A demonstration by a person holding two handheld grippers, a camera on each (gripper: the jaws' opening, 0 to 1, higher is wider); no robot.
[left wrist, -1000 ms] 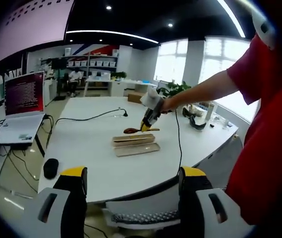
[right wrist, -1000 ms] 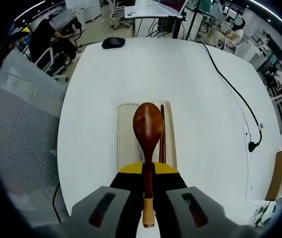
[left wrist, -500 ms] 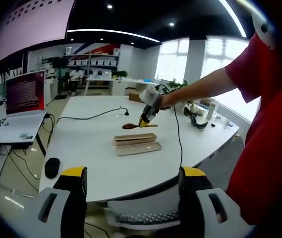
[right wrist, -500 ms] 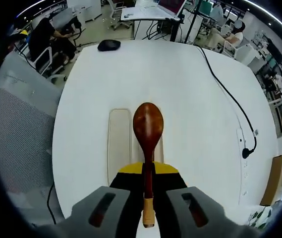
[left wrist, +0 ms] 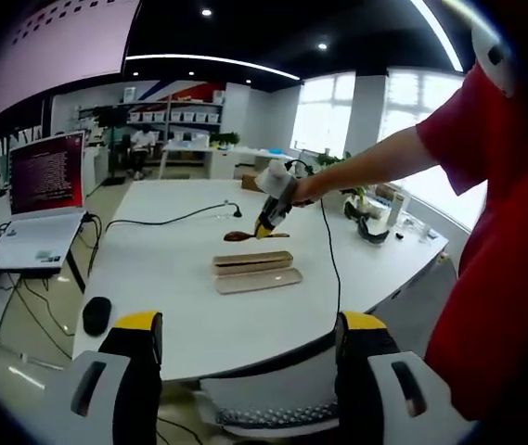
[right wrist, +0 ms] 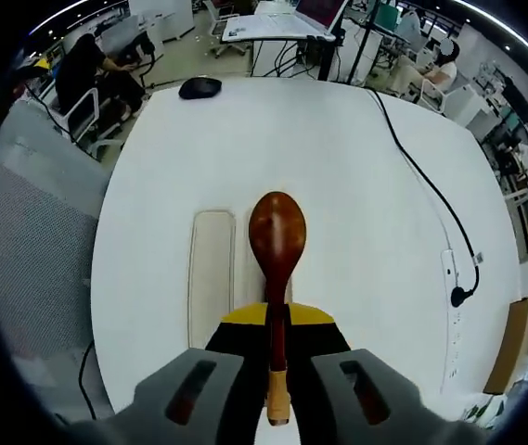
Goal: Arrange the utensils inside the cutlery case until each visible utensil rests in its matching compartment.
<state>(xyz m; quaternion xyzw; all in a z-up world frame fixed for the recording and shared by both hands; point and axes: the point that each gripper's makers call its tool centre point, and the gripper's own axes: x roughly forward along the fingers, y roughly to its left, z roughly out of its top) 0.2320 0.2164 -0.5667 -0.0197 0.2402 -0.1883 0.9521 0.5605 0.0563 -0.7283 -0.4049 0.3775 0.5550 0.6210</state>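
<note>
Right gripper (right wrist: 276,338): closed on wooden spoon (right wrist: 276,243), bowl pointing to 12 o'clock, held above cutlery case (right wrist: 211,276) on white worktop (right wrist: 338,167) | Left gripper (left wrist: 250,348): open, holding nothing, off the worktop edge | Mouse (right wrist: 199,87): 11 o'clock, far edge.

Most of my white table (right wrist: 338,185) lies bare, so there is wide room to pass on every side of the cutlery case (left wrist: 251,262) and its lid (left wrist: 257,280), which sit just beside each other near the middle. My right gripper (right wrist: 276,326) hangs above them with the wooden spoon (right wrist: 276,243) clamped in it. A black cable (right wrist: 426,181) runs along the far side to a plug, a mouse (right wrist: 199,87) sits at one edge, and a laptop (left wrist: 36,209) stands well apart.
</note>
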